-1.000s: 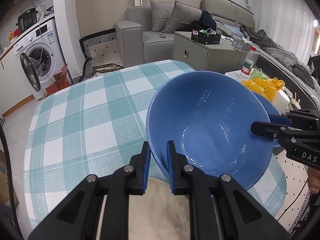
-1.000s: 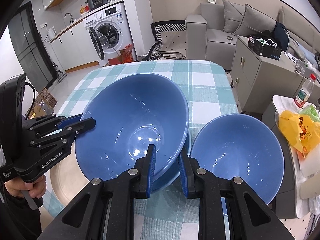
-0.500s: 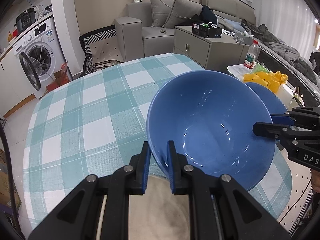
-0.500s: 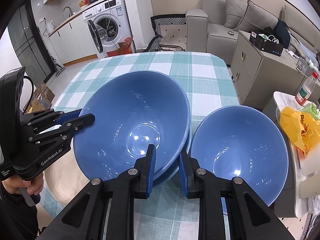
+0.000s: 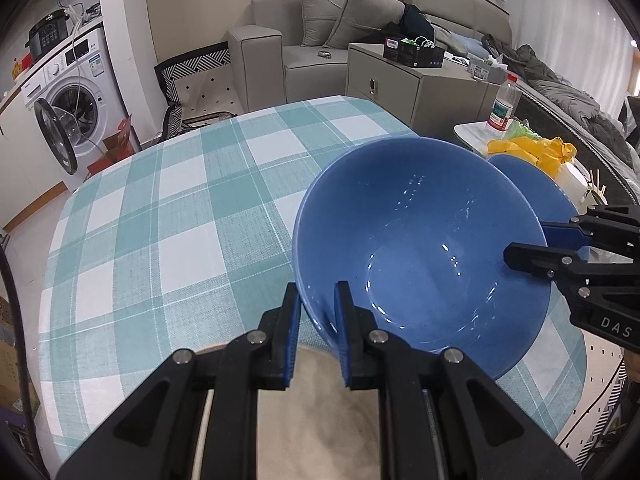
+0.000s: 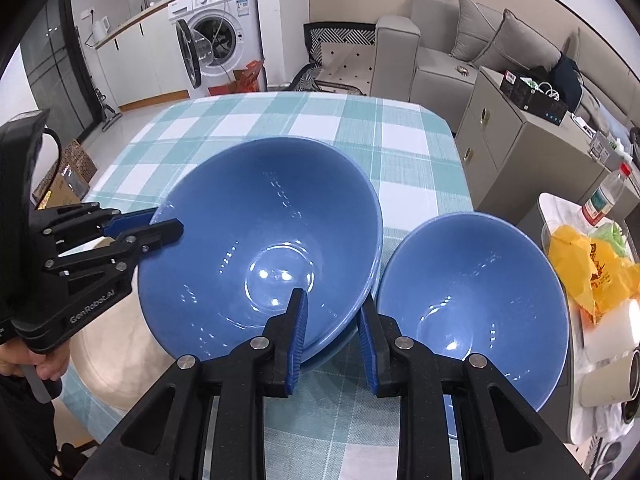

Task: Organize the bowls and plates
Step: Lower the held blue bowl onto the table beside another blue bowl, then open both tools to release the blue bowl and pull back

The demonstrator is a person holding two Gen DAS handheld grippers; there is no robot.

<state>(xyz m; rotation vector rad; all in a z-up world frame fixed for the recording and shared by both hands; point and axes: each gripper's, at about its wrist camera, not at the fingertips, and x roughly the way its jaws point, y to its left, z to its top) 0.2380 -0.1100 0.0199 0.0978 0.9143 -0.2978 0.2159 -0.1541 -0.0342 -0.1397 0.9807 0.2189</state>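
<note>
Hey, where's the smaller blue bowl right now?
In the right wrist view, the smaller blue bowl sits on the checked tablecloth, right of the big blue bowl both grippers clamp.

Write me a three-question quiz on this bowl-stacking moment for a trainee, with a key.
1. True or false: only the left gripper grips the large blue bowl.
2. In the right wrist view, what stands on the checked tablecloth to the right of the large blue bowl? A. a smaller blue bowl B. a red cup C. a stack of white plates
3. Which dish lies beneath the left gripper?

Key:
1. False. The right gripper also has its fingers closed on the rim, on the opposite side.
2. A.
3. The beige plate.
</note>
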